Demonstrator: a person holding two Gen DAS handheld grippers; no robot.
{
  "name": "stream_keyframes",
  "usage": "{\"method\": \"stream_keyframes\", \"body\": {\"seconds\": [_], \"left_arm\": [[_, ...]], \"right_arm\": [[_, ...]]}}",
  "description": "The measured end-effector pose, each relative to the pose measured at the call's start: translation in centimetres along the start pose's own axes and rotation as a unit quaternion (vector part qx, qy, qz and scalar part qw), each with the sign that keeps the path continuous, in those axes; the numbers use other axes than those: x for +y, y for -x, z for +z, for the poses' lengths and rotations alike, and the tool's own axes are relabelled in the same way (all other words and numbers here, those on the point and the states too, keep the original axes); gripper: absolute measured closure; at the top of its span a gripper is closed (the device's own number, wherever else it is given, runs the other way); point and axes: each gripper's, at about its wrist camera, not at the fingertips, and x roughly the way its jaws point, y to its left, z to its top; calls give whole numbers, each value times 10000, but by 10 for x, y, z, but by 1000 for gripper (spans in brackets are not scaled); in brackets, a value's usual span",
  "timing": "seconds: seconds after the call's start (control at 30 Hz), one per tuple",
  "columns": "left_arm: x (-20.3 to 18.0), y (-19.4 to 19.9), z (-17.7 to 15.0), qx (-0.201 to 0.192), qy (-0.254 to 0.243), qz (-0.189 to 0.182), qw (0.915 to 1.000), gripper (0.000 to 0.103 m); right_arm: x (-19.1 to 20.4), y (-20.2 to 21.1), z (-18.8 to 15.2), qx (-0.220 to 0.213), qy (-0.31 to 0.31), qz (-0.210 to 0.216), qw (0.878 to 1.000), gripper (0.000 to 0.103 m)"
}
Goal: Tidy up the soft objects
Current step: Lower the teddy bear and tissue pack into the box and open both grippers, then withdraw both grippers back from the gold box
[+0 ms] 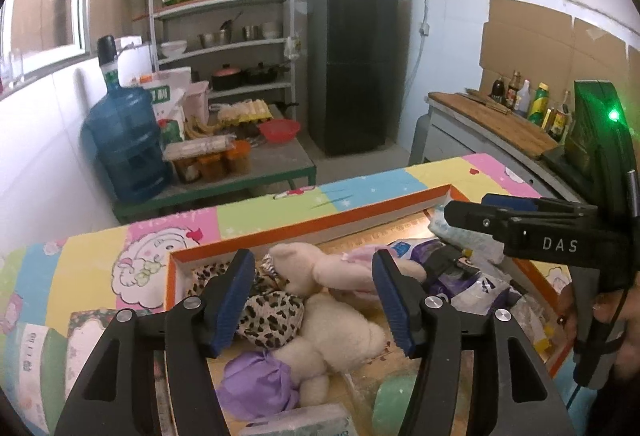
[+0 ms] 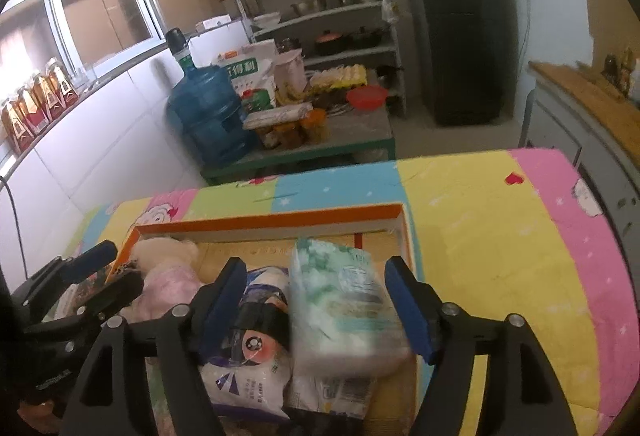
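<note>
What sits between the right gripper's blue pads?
In the right wrist view, a green-and-white soft tissue pack sits between the open right gripper pads, untouched.

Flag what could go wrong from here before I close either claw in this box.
1. Left claw gapes over the plush bunny, with leopard fabric touching it; closing may snag both.
2. Right claw straddles the tissue pack, tilted on slick bags; it could slip.
3. Both claws crowd the orange box and might collide.

Cream plush rabbit (image 1: 332,320) lying in orange-rimmed box (image 1: 320,224)
</note>
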Motion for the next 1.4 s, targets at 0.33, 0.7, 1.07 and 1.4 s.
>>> {"method": "stream_keyframes", "body": {"seconds": [0.33, 0.7, 1.07, 1.4], "left_arm": [[9, 44, 3, -497, 174, -14, 9986, 40], [24, 84, -8, -720, 351, 80, 9968, 40], [48, 132, -33, -907, 438, 372, 9942, 40], [84, 187, -53, -1137, 696, 566, 9895, 40]], "right_arm": [[4, 25, -2, -374, -216, 314, 9986, 31], [44, 66, -16, -607, -24, 509, 9969, 31], [108, 93, -41, -757, 347, 650, 9944, 31], [157, 108, -57, -900, 379, 807, 9919, 31]]}}
